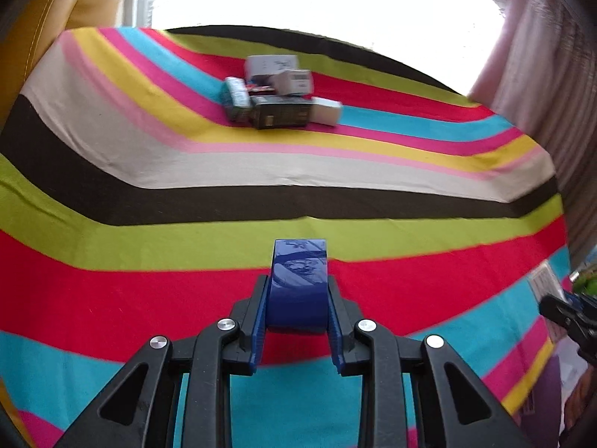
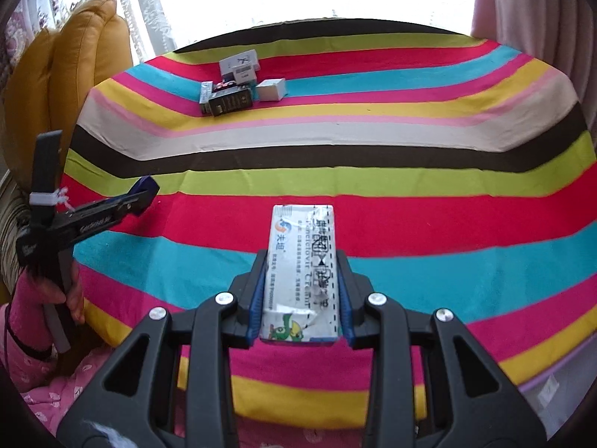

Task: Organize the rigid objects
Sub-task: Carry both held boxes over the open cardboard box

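My left gripper (image 1: pixel 297 306) is shut on a glossy dark blue box (image 1: pixel 298 276) and holds it above the striped cloth. It also shows from the side in the right wrist view (image 2: pixel 143 190), at the left. My right gripper (image 2: pixel 301 291) is shut on a long silver-white medicine box (image 2: pixel 302 261) with printed text, held over the red and blue stripes. A pile of small boxes (image 1: pixel 278 91) lies far ahead on the cloth, white, teal and black ones packed together. The same pile shows in the right wrist view (image 2: pixel 238 82).
A striped cloth (image 1: pixel 149 156) covers the whole surface. A mustard yellow cushion (image 2: pixel 74 63) stands at the far left edge. A bright window lies beyond the far edge. Pink curtains (image 2: pixel 530 11) hang at the right. My right gripper's tip shows at the right edge (image 1: pixel 571 313).
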The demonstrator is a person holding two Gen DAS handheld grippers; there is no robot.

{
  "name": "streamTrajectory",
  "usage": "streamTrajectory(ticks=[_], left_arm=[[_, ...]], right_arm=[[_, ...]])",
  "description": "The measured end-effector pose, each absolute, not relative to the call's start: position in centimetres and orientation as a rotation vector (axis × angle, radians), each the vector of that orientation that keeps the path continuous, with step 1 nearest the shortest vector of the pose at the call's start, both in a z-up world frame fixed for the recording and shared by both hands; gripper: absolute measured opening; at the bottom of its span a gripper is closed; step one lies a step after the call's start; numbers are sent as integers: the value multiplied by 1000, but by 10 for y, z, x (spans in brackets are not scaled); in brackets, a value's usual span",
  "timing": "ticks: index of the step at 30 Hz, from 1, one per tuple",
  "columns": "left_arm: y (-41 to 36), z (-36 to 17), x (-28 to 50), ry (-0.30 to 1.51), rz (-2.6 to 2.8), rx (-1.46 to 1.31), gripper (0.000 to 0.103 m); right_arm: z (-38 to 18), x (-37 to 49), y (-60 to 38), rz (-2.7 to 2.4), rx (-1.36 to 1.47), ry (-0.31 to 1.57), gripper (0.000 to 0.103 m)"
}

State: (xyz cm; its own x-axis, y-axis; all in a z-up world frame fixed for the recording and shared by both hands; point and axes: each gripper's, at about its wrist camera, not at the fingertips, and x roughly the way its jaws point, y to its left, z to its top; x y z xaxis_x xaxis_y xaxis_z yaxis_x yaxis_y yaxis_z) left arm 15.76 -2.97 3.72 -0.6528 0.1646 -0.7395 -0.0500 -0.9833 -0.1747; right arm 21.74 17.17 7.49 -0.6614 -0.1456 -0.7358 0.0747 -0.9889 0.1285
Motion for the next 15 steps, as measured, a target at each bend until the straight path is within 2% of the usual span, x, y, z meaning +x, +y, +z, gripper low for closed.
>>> streamTrajectory(ticks=[15], left_arm=[[32,54,196,-26,2628,-1195,29]], right_arm=[[84,250,204,-2793,1205,-204,37]])
